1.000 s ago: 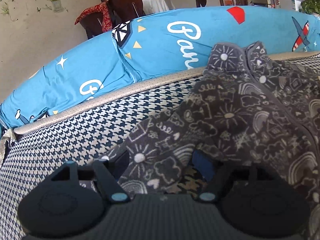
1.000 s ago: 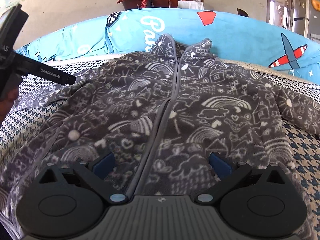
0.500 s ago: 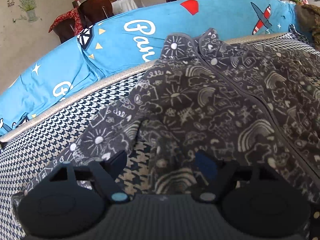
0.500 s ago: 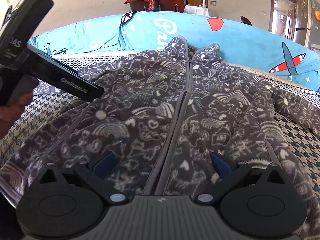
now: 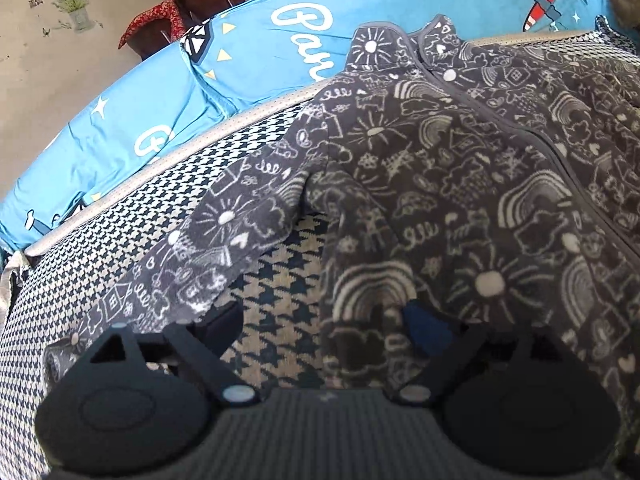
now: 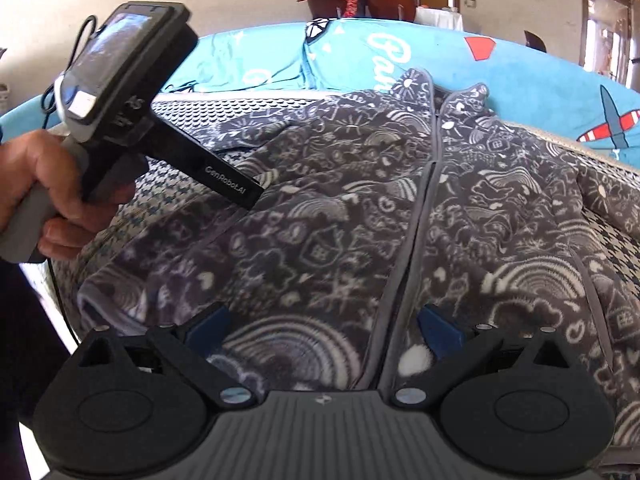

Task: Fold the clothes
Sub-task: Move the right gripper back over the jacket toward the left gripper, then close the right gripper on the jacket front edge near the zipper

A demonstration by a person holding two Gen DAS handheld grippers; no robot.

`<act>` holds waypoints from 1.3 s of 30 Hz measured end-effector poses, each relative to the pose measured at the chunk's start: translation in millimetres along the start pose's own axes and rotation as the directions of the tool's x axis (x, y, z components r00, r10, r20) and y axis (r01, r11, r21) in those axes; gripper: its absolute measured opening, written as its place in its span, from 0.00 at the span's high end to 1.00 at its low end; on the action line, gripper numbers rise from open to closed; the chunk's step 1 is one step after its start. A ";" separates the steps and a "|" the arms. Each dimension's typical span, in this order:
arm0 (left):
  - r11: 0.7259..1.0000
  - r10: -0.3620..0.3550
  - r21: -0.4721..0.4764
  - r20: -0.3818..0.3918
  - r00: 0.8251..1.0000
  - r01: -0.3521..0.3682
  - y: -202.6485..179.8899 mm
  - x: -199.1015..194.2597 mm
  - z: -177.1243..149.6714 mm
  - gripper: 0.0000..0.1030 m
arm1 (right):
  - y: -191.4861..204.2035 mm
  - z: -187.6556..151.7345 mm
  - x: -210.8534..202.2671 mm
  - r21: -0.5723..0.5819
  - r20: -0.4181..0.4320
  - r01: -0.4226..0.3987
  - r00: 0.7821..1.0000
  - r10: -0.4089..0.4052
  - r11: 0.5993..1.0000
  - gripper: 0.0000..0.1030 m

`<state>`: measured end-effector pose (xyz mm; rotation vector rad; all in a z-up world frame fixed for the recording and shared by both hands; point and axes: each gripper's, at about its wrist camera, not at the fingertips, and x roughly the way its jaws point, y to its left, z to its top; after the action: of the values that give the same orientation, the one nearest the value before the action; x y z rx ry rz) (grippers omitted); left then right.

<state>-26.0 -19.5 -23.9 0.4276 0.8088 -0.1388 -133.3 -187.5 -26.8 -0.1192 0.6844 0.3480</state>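
Fleece jacket (image 6: pixel 340 208) lies zipped under both my claws: right gripper (image 6: pixel 324 328) and left gripper (image 5: pixel 320 320) spread wide, gripping nothing.

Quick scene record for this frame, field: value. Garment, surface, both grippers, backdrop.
garment: grey doodle-print zip jacket, front up, zipped, collar toward the cushions
sleeve: near sleeve angled out from the body, houndstooth showing in the gap
surface: houndstooth sofa seat
left gripper: open, low over the sleeve-body gap, nothing held
right gripper: open, straddling the zipper near the hem, nothing held
hand: person's hand holding the left gripper's handle
backdrop: blue printed cushions along the far edge
fold status: not started, jacket spread flat
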 end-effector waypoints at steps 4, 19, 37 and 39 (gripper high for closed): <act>0.999 0.025 -0.024 -0.014 1.000 -0.025 4.5 -3.4 -7.8 0.09 | 1.5 -0.5 -5.9 0.016 -0.002 -0.028 1.000 0.028 0.999 0.01; 0.982 0.072 -0.169 -0.045 0.996 -0.078 29.3 -21.4 -20.7 0.07 | 44.7 2.7 -24.2 -0.117 0.054 -0.119 0.991 0.126 0.986 0.34; 0.949 -0.015 -0.316 -0.032 0.999 0.004 44.9 -32.4 -17.6 0.02 | 99.1 -4.7 -3.9 -0.334 0.050 -0.126 0.987 0.151 0.934 0.53; 0.947 -0.017 -0.320 -0.029 0.999 0.007 45.0 -33.4 -17.4 0.02 | 100.6 -4.8 -1.9 -0.339 0.049 -0.120 0.988 0.145 0.933 0.55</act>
<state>-47.9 27.3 4.0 0.1175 0.8476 -0.0106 -173.0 -94.9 -28.8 -0.3840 0.5564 0.5953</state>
